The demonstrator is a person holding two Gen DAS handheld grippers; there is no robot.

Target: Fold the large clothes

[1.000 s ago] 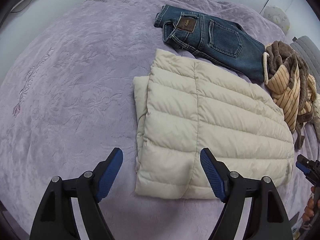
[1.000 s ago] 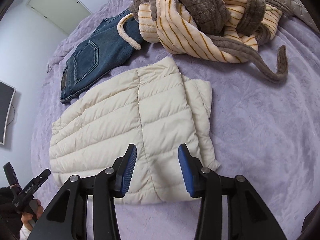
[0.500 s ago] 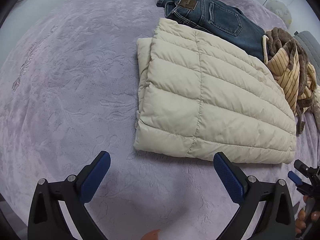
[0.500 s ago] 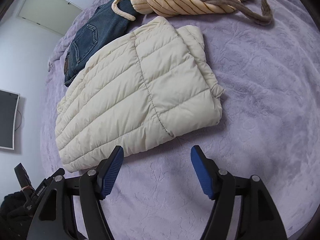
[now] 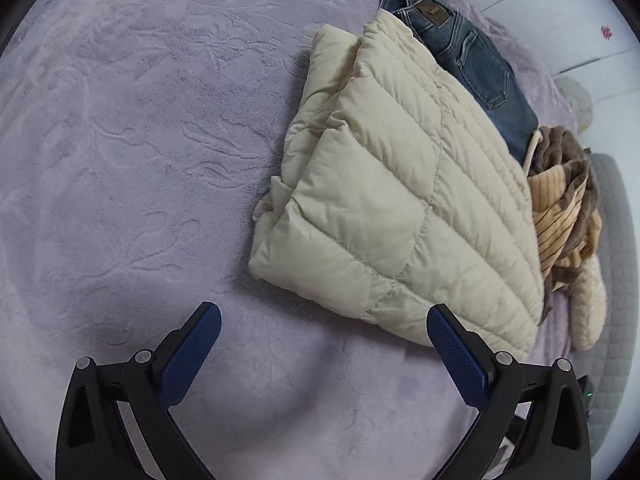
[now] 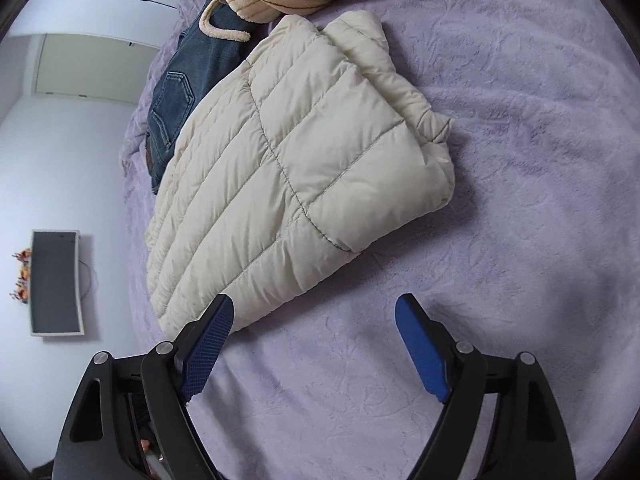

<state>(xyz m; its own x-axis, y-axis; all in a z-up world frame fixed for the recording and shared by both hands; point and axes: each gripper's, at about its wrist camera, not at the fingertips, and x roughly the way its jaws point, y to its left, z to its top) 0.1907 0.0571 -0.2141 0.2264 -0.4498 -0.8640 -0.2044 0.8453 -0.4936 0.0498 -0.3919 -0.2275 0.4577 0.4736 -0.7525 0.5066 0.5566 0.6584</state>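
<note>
A: Step? Jacket?
B: Cream puffer jacket (image 5: pixel 400 200) lay folded on the purple bedspread (image 5: pixel 140 140), jeans (image 5: pixel 476 60) beyond. Fold looked done.
A: Claws?
B: Left gripper (image 5: pixel 324 332) and right gripper (image 6: pixel 314 320) both spread, empty. Next probably needs the striped robe (image 5: pixel 560 208).

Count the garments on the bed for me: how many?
3, possibly more hidden. The folded cream puffer jacket lies mid-bed, the jeans just beyond it, partly tucked under its far edge, and the crumpled brown-and-striped fleece garment beside both.
</note>
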